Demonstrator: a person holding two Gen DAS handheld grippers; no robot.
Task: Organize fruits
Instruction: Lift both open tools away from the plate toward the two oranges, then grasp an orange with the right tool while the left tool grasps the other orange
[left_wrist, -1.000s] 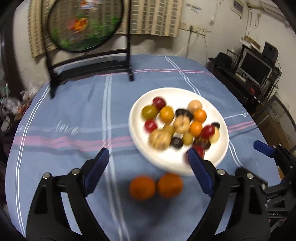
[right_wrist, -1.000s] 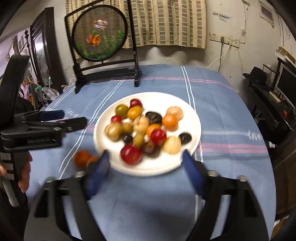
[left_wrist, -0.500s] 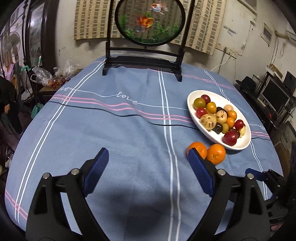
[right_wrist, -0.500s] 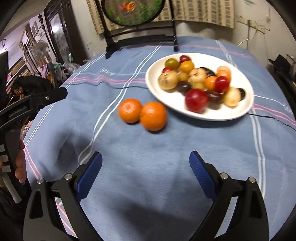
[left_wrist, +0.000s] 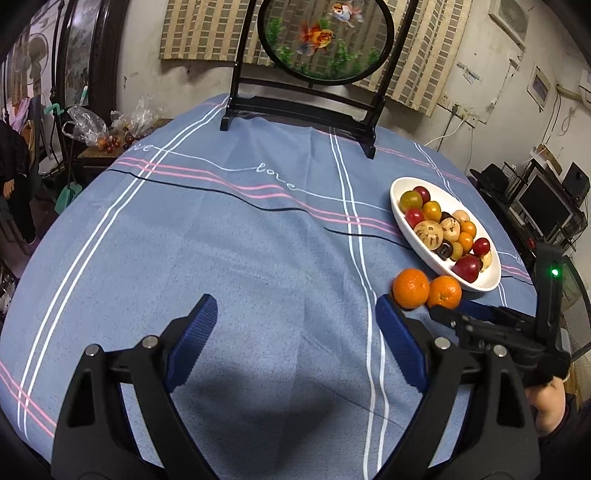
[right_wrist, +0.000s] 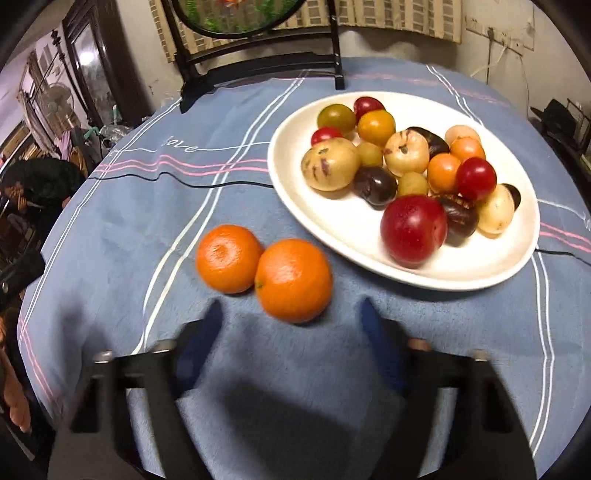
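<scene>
Two oranges lie touching on the blue cloth beside a white plate (right_wrist: 369, 243) that holds several small fruits. In the right wrist view the nearer orange (right_wrist: 293, 278) sits just ahead of my right gripper (right_wrist: 291, 308), its near side reaching in between the blue fingertips (right_wrist: 214, 314). The jaws are closing and the pads stand clear of the orange. The other orange (right_wrist: 228, 257) is to its left. In the left wrist view my left gripper (left_wrist: 295, 310) hangs open over bare cloth, left of the oranges (left_wrist: 410, 288) and the plate (left_wrist: 417, 243).
A round goldfish screen on a black stand (left_wrist: 299, 110) stands at the table's far side. The plate's red plum (right_wrist: 413, 230) lies nearest the oranges. A monitor and shelves (left_wrist: 546, 206) stand off to the right. A person's hand (left_wrist: 550, 406) holds the right gripper.
The left view swung left, off the plate onto bare cloth. The right gripper came down toward the nearer orange, and its fingers now stand closer together.
</scene>
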